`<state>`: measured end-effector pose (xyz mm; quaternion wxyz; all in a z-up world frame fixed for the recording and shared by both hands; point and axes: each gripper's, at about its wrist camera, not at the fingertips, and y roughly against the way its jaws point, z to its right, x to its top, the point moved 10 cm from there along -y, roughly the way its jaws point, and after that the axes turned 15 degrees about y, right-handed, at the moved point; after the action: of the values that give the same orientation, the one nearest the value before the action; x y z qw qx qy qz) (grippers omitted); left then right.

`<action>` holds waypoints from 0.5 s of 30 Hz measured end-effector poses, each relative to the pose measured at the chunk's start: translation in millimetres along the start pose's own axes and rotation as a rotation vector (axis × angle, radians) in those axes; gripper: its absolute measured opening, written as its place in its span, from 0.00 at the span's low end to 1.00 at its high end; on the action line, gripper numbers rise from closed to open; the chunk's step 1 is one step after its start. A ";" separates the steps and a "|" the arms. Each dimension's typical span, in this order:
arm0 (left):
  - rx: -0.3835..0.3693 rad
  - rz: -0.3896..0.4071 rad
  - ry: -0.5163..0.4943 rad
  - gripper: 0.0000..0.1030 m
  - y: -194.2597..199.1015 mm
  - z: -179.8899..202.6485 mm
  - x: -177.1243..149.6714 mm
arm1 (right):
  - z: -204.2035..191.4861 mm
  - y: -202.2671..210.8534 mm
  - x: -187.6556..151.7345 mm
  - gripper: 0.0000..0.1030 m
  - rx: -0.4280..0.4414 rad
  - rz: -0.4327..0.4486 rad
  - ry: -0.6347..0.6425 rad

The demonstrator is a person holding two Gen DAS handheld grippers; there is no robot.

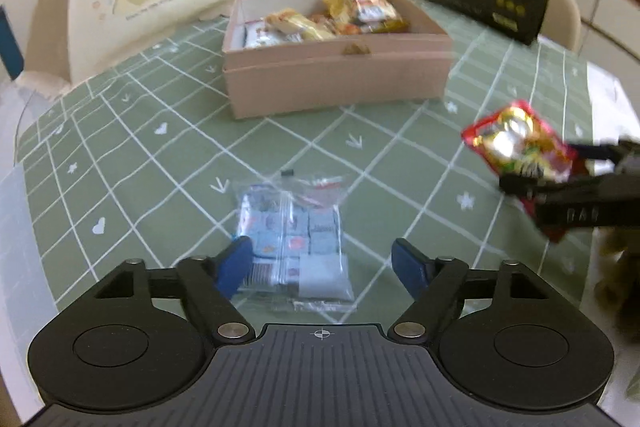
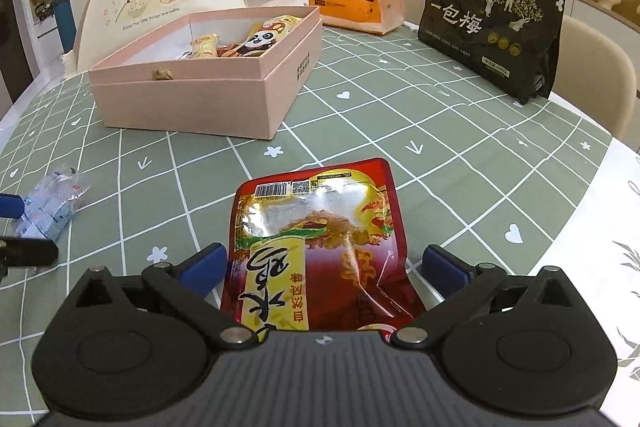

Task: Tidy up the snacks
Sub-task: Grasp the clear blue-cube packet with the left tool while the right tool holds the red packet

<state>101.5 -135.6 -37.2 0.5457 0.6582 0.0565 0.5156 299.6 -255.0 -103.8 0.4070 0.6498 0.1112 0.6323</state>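
So from where I'm standing: big round desk (image 2: 400, 115) with a green grid cloth, and toward the back of it sits the open pink box (image 2: 192, 99), already holding a pile of wrapped snacks (image 2: 256, 39), so that's clearly where stuff goes. Two things are left out on the cloth. The bigger one is the red pouch (image 2: 320, 235), a shiny foil bag with a barcode at its far end, sitting right between the fingers of the right gripper (image 2: 320, 267). Those fingers are spread wide and not squeezing it; one side looks about touching the bag's edge, the other stands just clear. My guess is it's light, crinkly and pretty slick, with a soft lumpy middle that will buckle, so I'd pinch across the flat sealed edge or the narrow waist rather than the puffy centre. The smaller one is the clear packet (image 1: 292, 239), a see-through bag of little blue-and-white wrapped pieces, lying flat on the cloth well in front of the box. The left gripper (image 1: 324, 263) hovers over its near end, fingers also released and wide, nothing clamped. That one's probably floppy as anything, loose bits shifting inside thin film, so a grab on the film alone could slip; better to close across the body where the pieces bunch up. Neither looks fragile, just slippery.
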 end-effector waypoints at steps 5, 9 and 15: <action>0.071 -0.036 0.082 0.78 -15.3 -23.6 6.9 | 0.0 -0.1 0.1 1.00 0.001 0.000 0.001; 0.051 -0.057 0.127 0.75 -24.0 -25.1 11.8 | 0.9 -0.6 1.0 1.00 0.004 0.001 0.003; 0.044 -0.082 0.122 0.65 -9.9 -15.0 -7.8 | -1.5 -1.6 1.9 1.00 0.036 -0.015 0.030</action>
<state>91.6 -126.7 -51.7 0.5472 0.6347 0.1277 0.5305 299.2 -252.2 -103.6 0.3981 0.6466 0.1338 0.6368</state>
